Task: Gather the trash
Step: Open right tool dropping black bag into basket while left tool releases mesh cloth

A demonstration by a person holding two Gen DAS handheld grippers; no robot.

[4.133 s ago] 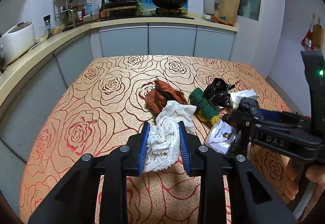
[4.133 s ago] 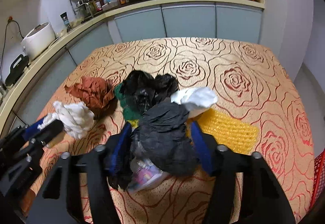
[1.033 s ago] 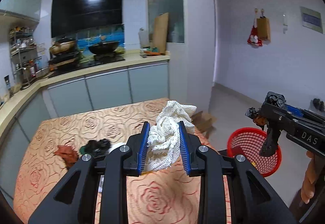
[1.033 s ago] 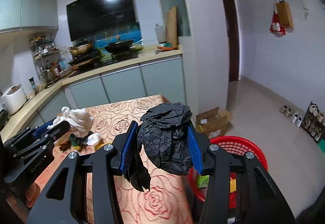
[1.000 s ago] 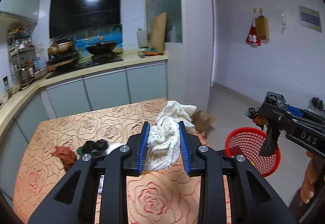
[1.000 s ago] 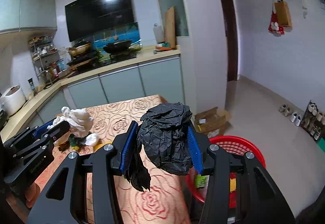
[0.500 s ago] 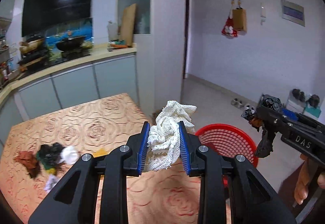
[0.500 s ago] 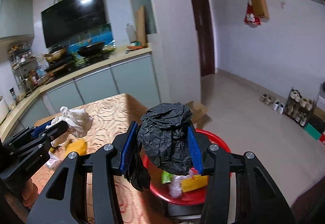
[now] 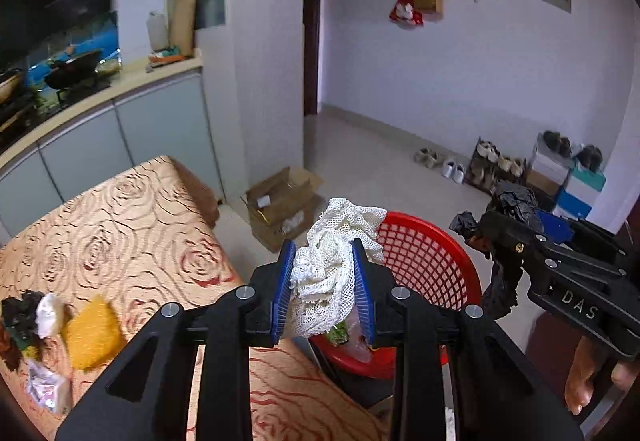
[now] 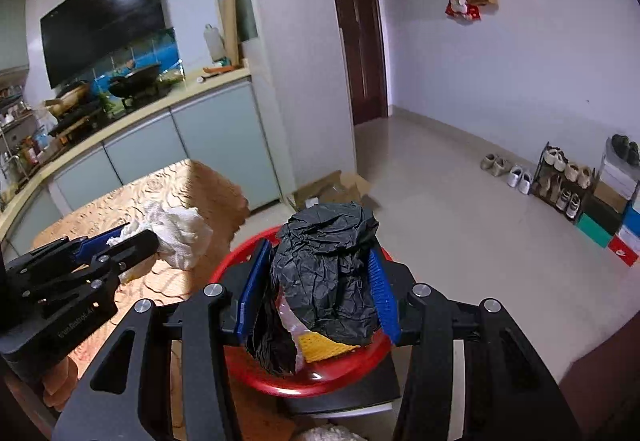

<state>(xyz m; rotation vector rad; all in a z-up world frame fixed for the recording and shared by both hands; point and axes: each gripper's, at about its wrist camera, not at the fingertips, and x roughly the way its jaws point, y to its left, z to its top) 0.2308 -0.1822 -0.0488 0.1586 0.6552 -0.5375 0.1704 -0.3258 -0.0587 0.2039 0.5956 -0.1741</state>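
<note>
The left gripper point(image 9: 323, 289) is clamped on a wad of white mesh cloth point(image 9: 332, 269) and the right gripper point(image 10: 318, 295) on a crumpled black plastic bag point(image 10: 326, 273), both held over the red basket point(image 9: 428, 261) just beyond and below their tips, beside the rose-patterned table point(image 9: 120, 225).

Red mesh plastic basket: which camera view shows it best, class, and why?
The left wrist view: the red mesh plastic basket shows its lattice wall and rim beside the white net cloth. In the right wrist view the crumpled black plastic bag hides most of it, leaving only rim.
</note>
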